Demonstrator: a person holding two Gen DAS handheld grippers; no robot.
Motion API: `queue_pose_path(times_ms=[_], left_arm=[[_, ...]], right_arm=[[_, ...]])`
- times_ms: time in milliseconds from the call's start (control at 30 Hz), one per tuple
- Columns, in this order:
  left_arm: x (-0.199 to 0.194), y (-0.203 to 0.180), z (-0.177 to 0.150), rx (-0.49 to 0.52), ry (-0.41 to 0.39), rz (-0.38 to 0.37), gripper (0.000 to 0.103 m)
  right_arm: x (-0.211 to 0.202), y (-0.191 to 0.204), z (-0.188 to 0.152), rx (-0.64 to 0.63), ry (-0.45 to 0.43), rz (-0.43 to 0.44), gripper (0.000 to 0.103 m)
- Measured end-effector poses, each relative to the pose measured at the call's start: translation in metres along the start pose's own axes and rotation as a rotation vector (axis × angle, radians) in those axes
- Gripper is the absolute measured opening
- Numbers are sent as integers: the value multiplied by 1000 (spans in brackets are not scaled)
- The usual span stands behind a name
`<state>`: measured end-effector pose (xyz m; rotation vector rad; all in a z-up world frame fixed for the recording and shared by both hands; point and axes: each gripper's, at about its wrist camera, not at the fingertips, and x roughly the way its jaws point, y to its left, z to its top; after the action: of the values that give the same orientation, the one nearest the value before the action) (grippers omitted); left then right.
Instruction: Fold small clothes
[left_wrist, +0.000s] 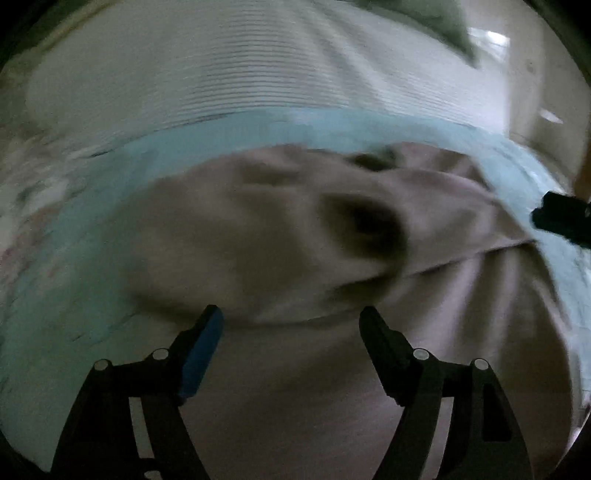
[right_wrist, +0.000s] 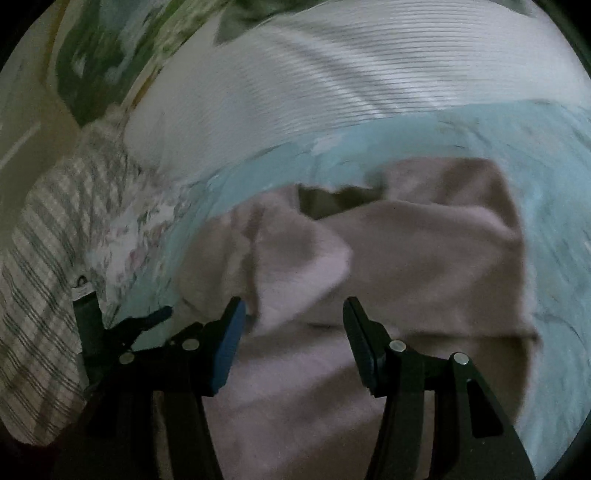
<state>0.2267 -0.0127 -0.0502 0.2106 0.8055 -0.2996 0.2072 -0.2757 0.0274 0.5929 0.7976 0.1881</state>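
A pale pink-beige small garment (left_wrist: 280, 236) lies rumpled on a light blue sheet (left_wrist: 332, 125), with a dark hollow fold near its middle. My left gripper (left_wrist: 291, 317) is open just above its near part, empty. In the right wrist view the same garment (right_wrist: 424, 251) lies partly folded over, with a flap near the left finger. My right gripper (right_wrist: 293, 310) is open and empty over its near edge. The right gripper's black tip shows in the left wrist view (left_wrist: 561, 218) at the far right edge of the garment. Both views are motion-blurred.
A white ribbed blanket (left_wrist: 229, 74) lies beyond the blue sheet, also in the right wrist view (right_wrist: 332, 81). A striped cloth (right_wrist: 44, 258) and a floral fabric (right_wrist: 136, 229) lie at the left. Green patterned fabric (right_wrist: 110, 48) lies at the far left. A black part (right_wrist: 122, 328) sits left of my right gripper.
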Motion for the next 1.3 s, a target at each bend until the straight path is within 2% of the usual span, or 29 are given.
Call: queue_pose_path(times_ms=[100, 200, 300, 367, 400, 467, 600, 700, 767, 833, 900, 933, 967, 1000, 1133, 1233, 1267, 1300], left_arm=[[10, 44, -7, -103, 30, 125, 77], [21, 73, -8, -167, 56, 179, 76], [31, 89, -7, -182, 69, 224, 76], [40, 94, -5, -196, 79, 216, 75], [43, 98, -6, -203, 86, 212, 75], [53, 100, -3, -212, 99, 199, 75], [56, 99, -4, -208, 91, 199, 75], [59, 99, -3, -217, 94, 204, 75], [58, 98, -3, -227, 94, 207, 75], [59, 96, -2, -229, 97, 215, 74], [59, 94, -1, -231, 101, 226, 73], [59, 95, -1, -236, 103, 226, 73], [59, 96, -1, -243, 104, 225, 73], [59, 97, -2, -254, 105, 222, 73], [58, 106, -5, -304, 106, 207, 73], [58, 110, -7, -330, 107, 200, 73], [58, 110, -7, -333, 107, 199, 73], [58, 109, -7, -332, 107, 199, 73]], right_arm=[[39, 35, 12, -123, 40, -7, 56], [83, 62, 20, -279, 82, -130, 56], [124, 62, 20, -358, 155, -271, 53], [139, 51, 21, -355, 180, -321, 13], [140, 41, 23, -316, 184, -310, 11], [124, 28, 28, -243, 131, -273, 9], [58, -4, 40, -56, -60, -165, 9], [13, -39, 30, 74, -196, -149, 9], [7, -65, 17, 152, -178, -170, 10], [16, -92, -1, 251, -85, -180, 12], [18, -109, -17, 320, -56, -191, 22], [15, -115, -24, 342, -66, -204, 32], [11, -119, -27, 356, -78, -213, 38], [6, -122, -28, 372, -97, -218, 39], [1, -134, -23, 402, -114, -198, 39], [6, -141, -17, 432, -114, -145, 39], [10, -141, -15, 427, -105, -140, 32], [14, -138, -11, 409, -99, -138, 20]])
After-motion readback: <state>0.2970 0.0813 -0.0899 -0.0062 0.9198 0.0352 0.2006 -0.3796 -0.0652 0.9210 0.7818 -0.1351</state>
